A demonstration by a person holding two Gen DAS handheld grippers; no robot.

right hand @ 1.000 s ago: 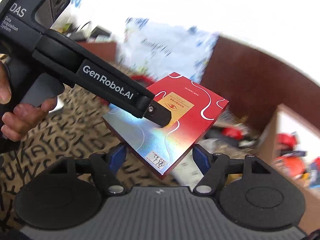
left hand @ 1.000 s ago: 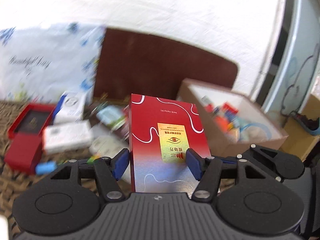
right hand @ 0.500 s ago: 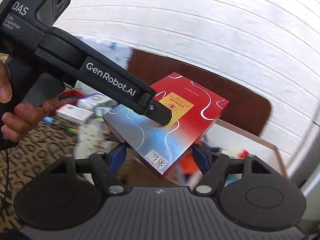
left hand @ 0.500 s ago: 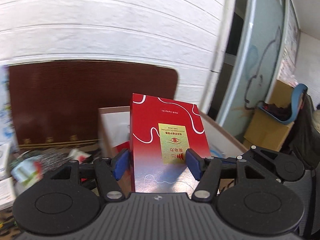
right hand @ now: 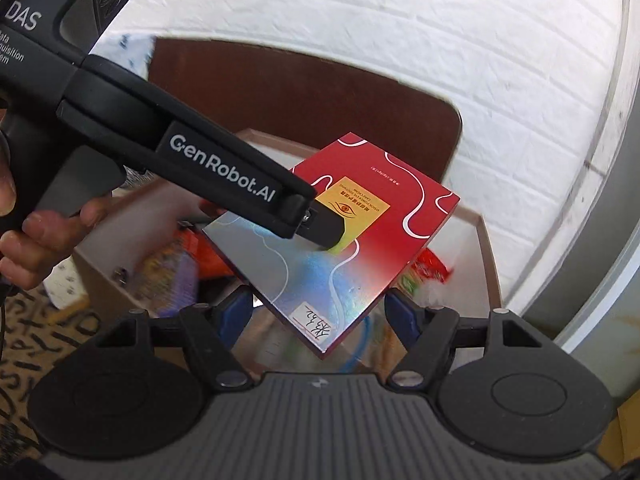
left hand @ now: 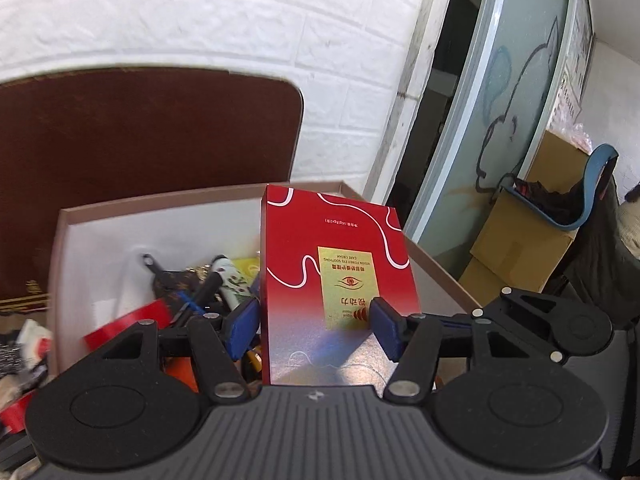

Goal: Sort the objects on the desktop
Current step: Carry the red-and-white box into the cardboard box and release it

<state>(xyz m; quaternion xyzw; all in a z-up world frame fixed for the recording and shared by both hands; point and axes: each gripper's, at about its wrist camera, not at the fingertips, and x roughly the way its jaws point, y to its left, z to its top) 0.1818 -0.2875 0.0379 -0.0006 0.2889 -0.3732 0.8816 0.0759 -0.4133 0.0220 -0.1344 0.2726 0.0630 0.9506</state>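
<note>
A flat red and silver box with a yellow label (left hand: 340, 292) is held above an open cardboard box (left hand: 160, 216). My left gripper (left hand: 312, 324) is shut on the red box across its faces. The red box also shows in the right wrist view (right hand: 340, 248), with the left gripper's finger (right hand: 324, 228) on top of it. My right gripper (right hand: 320, 312) has its blue pads at the red box's near corner, one on each side, shut on it. The cardboard box (right hand: 486, 248) lies under it.
The cardboard box holds pens (left hand: 208, 288), red tape (left hand: 132, 320) and other small items. A brown board (left hand: 140, 132) leans on the white brick wall behind. A patterned mat (right hand: 24, 344) lies at left. Cardboard cartons (left hand: 520, 240) stand at right.
Both grippers have carried the red box to the right, from above the cluttered mat to above the open cardboard box. Their hold on it looks the same.
</note>
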